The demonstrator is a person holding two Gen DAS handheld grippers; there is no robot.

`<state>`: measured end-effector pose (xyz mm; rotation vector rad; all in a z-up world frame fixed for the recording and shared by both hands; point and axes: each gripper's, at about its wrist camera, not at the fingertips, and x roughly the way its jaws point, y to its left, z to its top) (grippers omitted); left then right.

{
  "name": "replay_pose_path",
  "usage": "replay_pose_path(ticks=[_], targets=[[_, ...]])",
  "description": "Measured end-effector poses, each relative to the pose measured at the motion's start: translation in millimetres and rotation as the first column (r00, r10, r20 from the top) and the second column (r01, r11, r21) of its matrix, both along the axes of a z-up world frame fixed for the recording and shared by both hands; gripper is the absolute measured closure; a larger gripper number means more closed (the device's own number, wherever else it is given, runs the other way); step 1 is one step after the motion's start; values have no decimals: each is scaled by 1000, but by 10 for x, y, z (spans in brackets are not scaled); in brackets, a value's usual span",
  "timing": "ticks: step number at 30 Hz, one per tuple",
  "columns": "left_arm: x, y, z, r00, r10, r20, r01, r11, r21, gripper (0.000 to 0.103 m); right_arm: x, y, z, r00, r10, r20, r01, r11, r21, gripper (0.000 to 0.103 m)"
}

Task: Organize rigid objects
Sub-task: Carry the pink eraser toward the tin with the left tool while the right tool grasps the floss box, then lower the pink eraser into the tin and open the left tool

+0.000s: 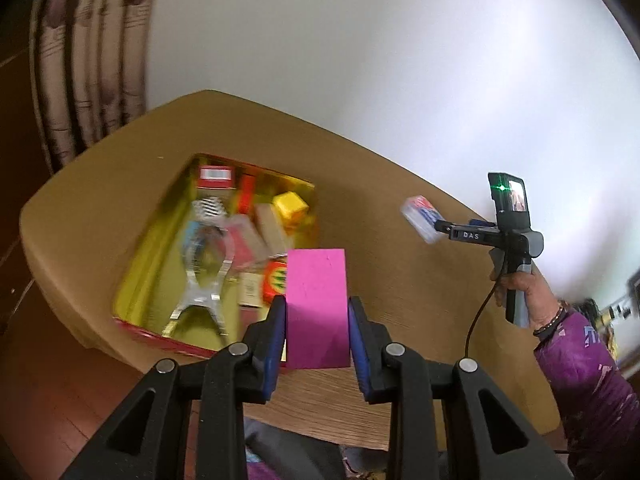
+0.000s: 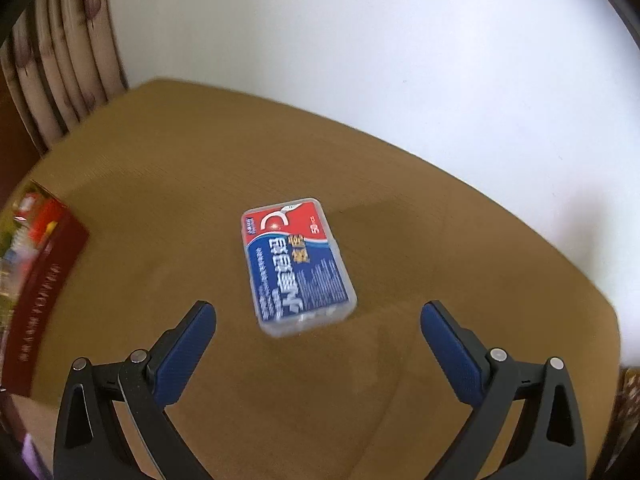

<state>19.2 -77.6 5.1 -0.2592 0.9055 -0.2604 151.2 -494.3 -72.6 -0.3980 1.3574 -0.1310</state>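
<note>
My left gripper (image 1: 317, 322) is shut on a pink block (image 1: 316, 304) and holds it above the table, just right of the near corner of a red box with a gold inside (image 1: 136, 252). The box holds several items, among them a yellow cube (image 1: 291, 205) and a clear plastic piece (image 1: 202, 280). My right gripper (image 2: 318, 330) is open above the table. A clear plastic case with a red and blue label (image 2: 296, 270) lies flat just ahead of its fingertips. In the left wrist view that case (image 1: 422, 218) shows at the tip of the right gripper (image 1: 440, 228).
The brown table (image 2: 400, 200) has rounded edges and stands against a white wall. A striped curtain (image 1: 88, 60) hangs at the back left. The red box's side (image 2: 44, 276) shows at the left edge of the right wrist view.
</note>
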Motion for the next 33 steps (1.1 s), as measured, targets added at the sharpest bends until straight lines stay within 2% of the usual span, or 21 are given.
replay_pose_path(ticks=[6,7,8,9,10,14,17,22,30,33], targets=[[-1,322,16,998,61,-13,-61,998,2,73,296,-60,-303,995,-30,-91,27,999,-32,3],[6,356,9,997,69,-16,-69,998,5,73,336,-84,-359,993,-43,-108,40,999,-24,10],[5,396,12,997,76,-17,-76,997,5,73,373,-95,-411,991,-50,-126,49,999,-13,30],[3,436,13,996,85,-16,-85,996,3,73,384,-101,-460,987,-59,-151,58,998,-6,41],[-2,470,20,996,91,-18,-90,996,5,73,384,-87,-496,985,-63,-161,60,998,-24,44],[23,545,-10,994,105,-29,-104,995,6,73,233,-8,-456,991,-56,-123,55,998,-17,45],[38,552,-45,994,102,-39,-101,995,9,73,57,43,-249,996,-68,-55,71,997,40,45],[63,550,-140,993,102,-55,-102,995,6,73,-461,289,157,995,-89,43,79,980,183,45],[84,514,-149,997,66,-43,-66,998,22,73,-1280,492,370,983,-169,72,137,935,328,45],[189,439,-125,999,32,-31,-30,998,53,73,-1466,543,388,980,-188,62,156,928,338,45]])
